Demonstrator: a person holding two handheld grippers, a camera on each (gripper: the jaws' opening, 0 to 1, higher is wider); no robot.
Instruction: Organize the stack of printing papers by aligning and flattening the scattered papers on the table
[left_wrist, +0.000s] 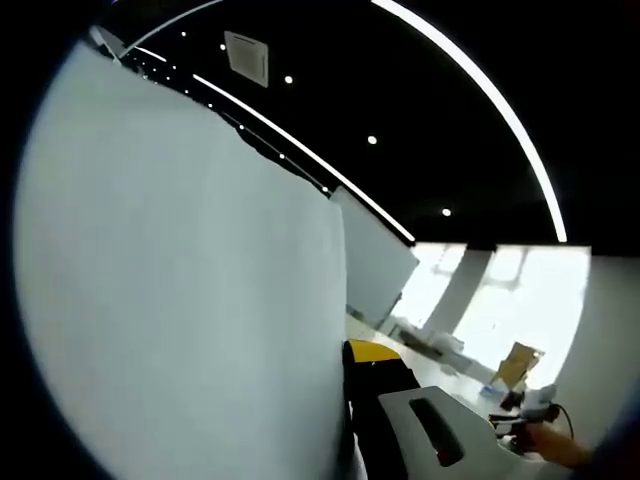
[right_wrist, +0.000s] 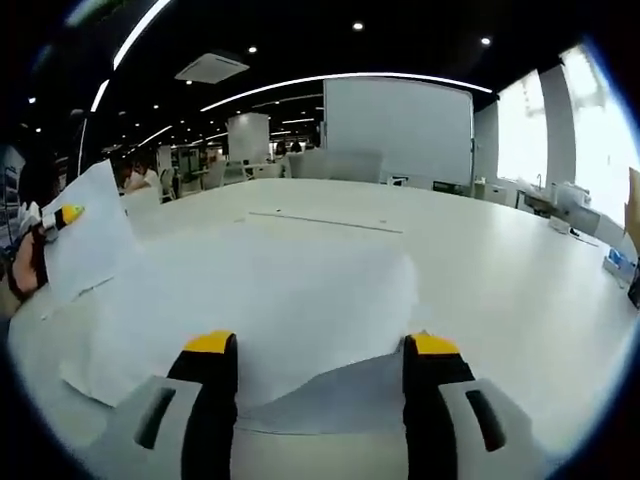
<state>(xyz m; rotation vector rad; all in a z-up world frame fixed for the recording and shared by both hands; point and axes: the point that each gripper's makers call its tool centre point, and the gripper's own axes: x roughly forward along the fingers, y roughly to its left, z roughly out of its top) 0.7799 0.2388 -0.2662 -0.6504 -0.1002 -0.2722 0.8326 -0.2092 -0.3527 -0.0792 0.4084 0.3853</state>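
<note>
The right gripper (right_wrist: 320, 375) sits low over the white bench (right_wrist: 500, 270), level with it, its two yellow-tipped fingers (right_wrist: 212, 345) spread wide apart. Between and beyond them lies a loose spread of white papers (right_wrist: 290, 290), overlapping unevenly, one edge curled up near the fingers.

At the left edge of the right gripper view, the left gripper (right_wrist: 60, 215) is raised above the bench with a hand (right_wrist: 22, 265) behind it, and a tilted sheet (right_wrist: 90, 235) stands up at its yellow tip.

In the left gripper view that sheet (left_wrist: 180, 280) is a broad white surface pressed close to the camera, hiding one finger; the other finger (left_wrist: 375, 360) rises beside it, so the left gripper (left_wrist: 350, 365) appears clamped on the sheet. Behind are a dark ceiling with strip lights (left_wrist: 470, 80) and bright windows (left_wrist: 520, 300).
</note>
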